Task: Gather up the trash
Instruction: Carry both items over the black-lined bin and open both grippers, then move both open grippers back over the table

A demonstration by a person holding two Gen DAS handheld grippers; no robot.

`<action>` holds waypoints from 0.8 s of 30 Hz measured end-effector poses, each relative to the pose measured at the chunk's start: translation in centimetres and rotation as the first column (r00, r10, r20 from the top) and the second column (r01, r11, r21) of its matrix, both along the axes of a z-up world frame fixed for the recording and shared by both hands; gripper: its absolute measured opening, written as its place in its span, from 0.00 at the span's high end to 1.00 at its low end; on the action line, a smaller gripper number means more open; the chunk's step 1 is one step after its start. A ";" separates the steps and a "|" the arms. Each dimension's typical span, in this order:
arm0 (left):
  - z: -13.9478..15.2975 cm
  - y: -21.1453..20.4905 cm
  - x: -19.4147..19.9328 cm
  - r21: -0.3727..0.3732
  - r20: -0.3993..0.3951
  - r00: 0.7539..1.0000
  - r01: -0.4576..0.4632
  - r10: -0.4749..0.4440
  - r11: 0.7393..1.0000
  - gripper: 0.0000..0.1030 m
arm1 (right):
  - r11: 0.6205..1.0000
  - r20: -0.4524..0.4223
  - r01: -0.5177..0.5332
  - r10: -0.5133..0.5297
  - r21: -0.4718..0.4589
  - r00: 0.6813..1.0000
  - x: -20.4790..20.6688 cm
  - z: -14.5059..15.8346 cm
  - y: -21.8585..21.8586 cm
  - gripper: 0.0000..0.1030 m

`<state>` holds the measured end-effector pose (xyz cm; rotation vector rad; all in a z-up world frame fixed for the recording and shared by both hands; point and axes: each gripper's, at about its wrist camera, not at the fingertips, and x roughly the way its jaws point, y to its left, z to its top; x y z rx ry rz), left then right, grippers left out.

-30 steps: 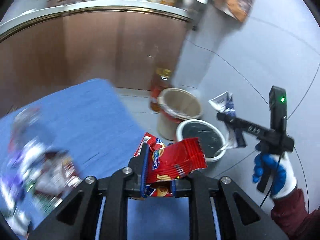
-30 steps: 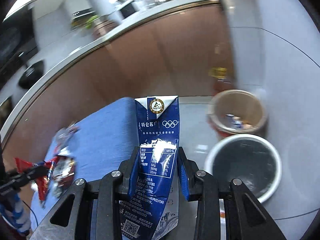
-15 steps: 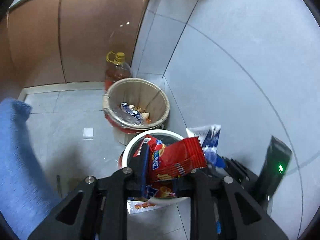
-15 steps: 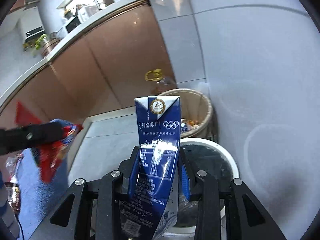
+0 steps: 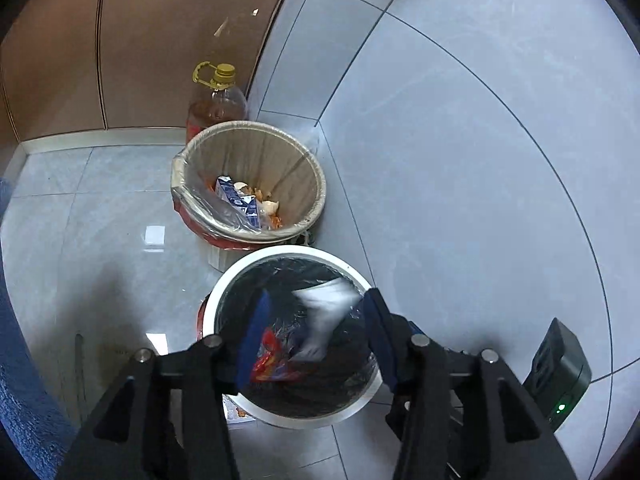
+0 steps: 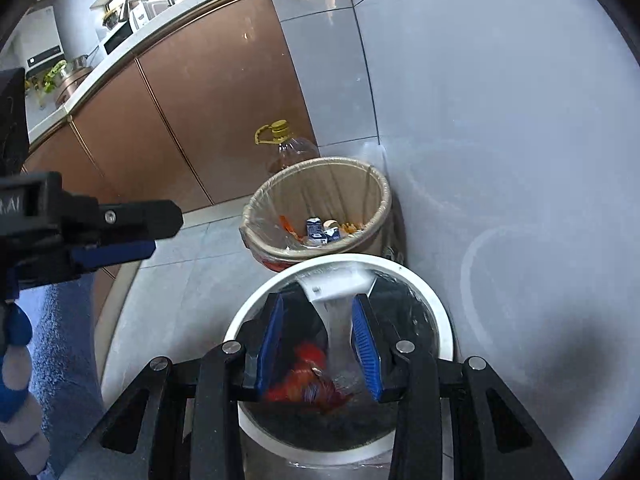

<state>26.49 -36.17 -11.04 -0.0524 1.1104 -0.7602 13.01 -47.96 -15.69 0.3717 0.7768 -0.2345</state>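
Note:
My left gripper (image 5: pixel 314 336) is open above a white-rimmed bin with a black liner (image 5: pixel 224 292). A red snack wrapper (image 5: pixel 268 364) and a blurred milk carton (image 5: pixel 324 320) are falling into it. My right gripper (image 6: pixel 318 344) is open over the same bin (image 6: pixel 436 312); the blurred carton (image 6: pixel 336 320) drops between its pads, with the red wrapper (image 6: pixel 308 384) below. The left gripper (image 6: pixel 116 232) shows at the left of the right wrist view.
A tan-lined bin (image 5: pixel 248 136) holding scraps and a blue carton stands behind the white one, against a grey wall (image 5: pixel 480 160). An oil bottle (image 5: pixel 216 100) stands by brown cabinets (image 5: pixel 140 40). A blue cloth surface (image 5: pixel 20 400) lies left.
Both grippers moved over the white bin and opened. The red wrapper left the left gripper and the milk carton left the right one; both are dropping into the bin.

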 end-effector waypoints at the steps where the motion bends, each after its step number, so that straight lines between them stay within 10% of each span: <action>1: 0.1 0.2 -0.1 0.001 0.001 1.000 -0.002 0.002 1.000 0.54 | 1.000 -0.004 0.000 0.000 -0.001 1.000 -0.2 0.0 0.1 0.66; 12: 7.3 6.9 -4.4 -0.061 0.165 0.981 -0.092 0.100 0.994 0.54 | 0.999 0.081 -0.035 0.038 -0.028 0.996 -2.8 5.2 3.2 0.60; 24: 17.2 21.1 -15.0 -0.119 0.436 0.854 -0.258 0.284 0.959 0.41 | 0.968 0.294 -0.218 0.245 -0.124 0.924 -7.7 17.3 13.3 0.48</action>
